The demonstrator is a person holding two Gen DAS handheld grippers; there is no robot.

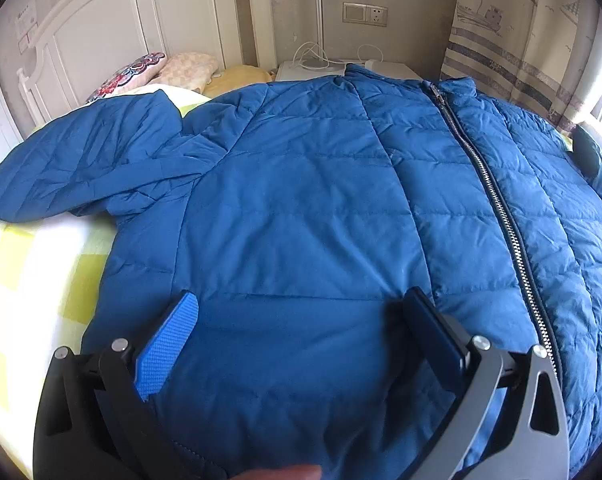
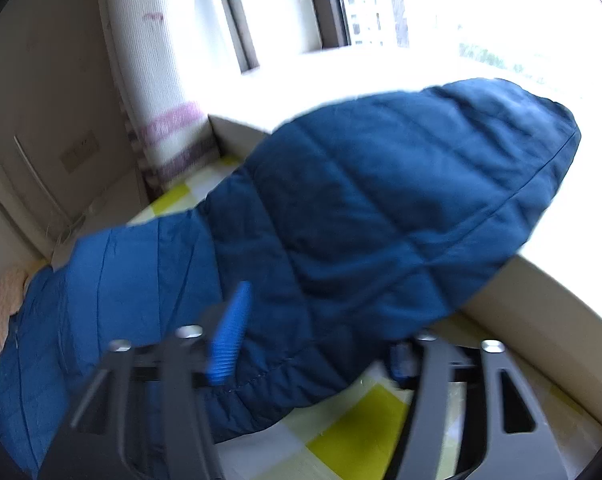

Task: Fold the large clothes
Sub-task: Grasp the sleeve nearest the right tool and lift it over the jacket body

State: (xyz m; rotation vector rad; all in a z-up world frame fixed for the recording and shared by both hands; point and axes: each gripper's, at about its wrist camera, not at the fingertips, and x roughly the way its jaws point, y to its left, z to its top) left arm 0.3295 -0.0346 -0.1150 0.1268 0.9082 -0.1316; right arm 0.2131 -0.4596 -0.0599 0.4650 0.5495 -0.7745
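Your blue quilted puffer jacket (image 1: 301, 200) lies front-up on the bed (image 1: 33, 264), spread over the yellow-and-white checked sheet, zipper (image 1: 497, 200) closed, collar toward the headboard (image 1: 113, 28) and hem at the edge nearest you. Its long axis runs from you toward the headboard, and the two sleeves stick out across that line toward the bed's two side edges. That is what the coming move turns on: each sleeve has to travel inward, across the body, toward the zipper. Your right hand-held gripper (image 2: 309, 340) is the one already placed for it. The right sleeve (image 2: 381, 216) reaches out toward the window-side edge of the bed, its far end lifted against the bright sill, and its elasticated edge passes between your fingers. The jaws stand part-way in around that padded fabric, but the view is blurred and you cannot tell whether the pads actually press on it, so check the bite before you pull. Your left hand-held gripper (image 1: 301, 320) hovers wide and empty just over the hem, left of the zipper. The left sleeve (image 1: 85, 164) lies well off to its left, bent back toward the pillows (image 1: 141, 68), so it looks the later fold and the longer reach.
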